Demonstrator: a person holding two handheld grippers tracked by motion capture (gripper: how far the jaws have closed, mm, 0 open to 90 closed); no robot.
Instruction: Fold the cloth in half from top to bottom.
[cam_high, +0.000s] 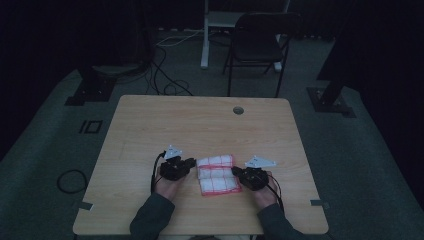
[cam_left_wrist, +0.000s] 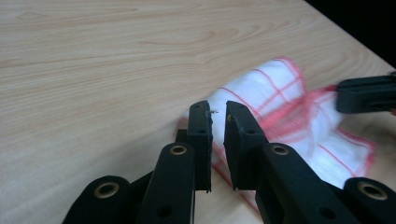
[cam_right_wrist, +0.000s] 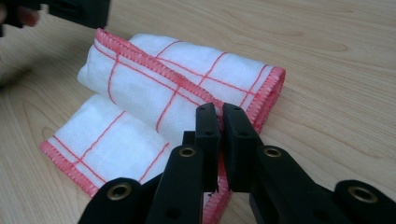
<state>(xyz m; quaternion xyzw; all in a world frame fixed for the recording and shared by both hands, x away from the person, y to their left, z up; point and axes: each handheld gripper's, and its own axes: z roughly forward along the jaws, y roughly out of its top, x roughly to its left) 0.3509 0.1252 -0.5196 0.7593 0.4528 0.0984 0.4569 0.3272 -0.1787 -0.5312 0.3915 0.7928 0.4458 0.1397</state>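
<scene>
- Cloth (cam_high: 217, 173), white with red grid and red hem, lies partly folded on the near middle of the table (cam_high: 150, 125), between both grippers.
- Right gripper (cam_right_wrist: 220, 116): jaws nearly together, apparently pinching the hemmed fold edge; the pinch point is hidden behind the jaws.
- Left gripper (cam_left_wrist: 217, 116): jaws a little apart, nothing between them, tips just at the cloth's end.
- Risk: a one-sided hold means pulling right likely drags the whole cloth and undoes the fold.
- Risk: the thin pinch on the hem could slip, so the top layer flops back.
- Risk: left jaws closing now may miss the edge or bunch the layers.
</scene>
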